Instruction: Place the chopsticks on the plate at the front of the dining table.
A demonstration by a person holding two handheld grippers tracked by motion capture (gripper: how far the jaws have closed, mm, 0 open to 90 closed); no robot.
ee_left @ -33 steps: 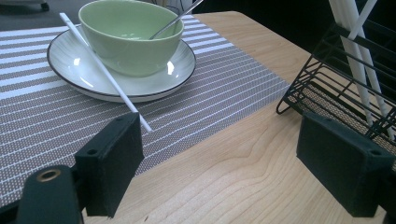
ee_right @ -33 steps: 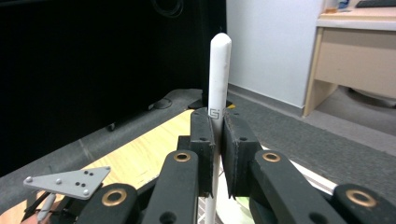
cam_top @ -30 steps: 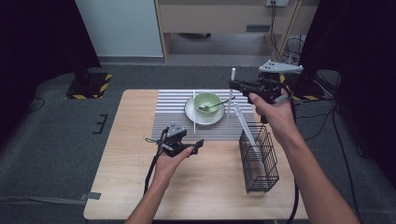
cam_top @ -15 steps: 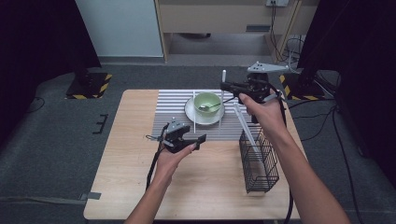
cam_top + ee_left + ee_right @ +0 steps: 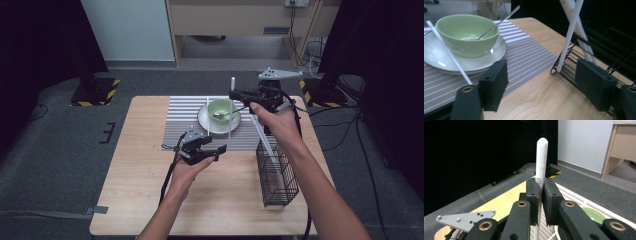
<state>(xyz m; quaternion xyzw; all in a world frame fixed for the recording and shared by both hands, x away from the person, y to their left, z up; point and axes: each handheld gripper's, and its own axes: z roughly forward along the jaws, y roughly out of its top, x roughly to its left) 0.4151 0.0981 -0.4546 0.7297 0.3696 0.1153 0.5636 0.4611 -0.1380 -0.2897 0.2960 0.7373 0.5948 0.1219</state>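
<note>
Chopstick point(image 5: 541, 162), white and slim, stands clamped between the jaws of the right gripper point(image 5: 540, 195), its rounded tip rising above the pads. In the high view that right gripper point(image 5: 239, 95) hangs over the far right part of the worktop point(image 5: 135, 200), just beside the green bowl point(image 5: 222, 108). The bowl sits on a white plate point(image 5: 204, 120) with a metal spoon point(image 5: 227, 114) resting in it, all on a striped placemat point(image 5: 182, 112). Another white chopstick point(image 5: 263, 137) leans into the black wire basket point(image 5: 277, 175) near the right edge. The left gripper point(image 5: 212, 150) hovers over the bare wood near the placemat; its jaws have just been closing, stand apart, and nothing lies between them.
</note>
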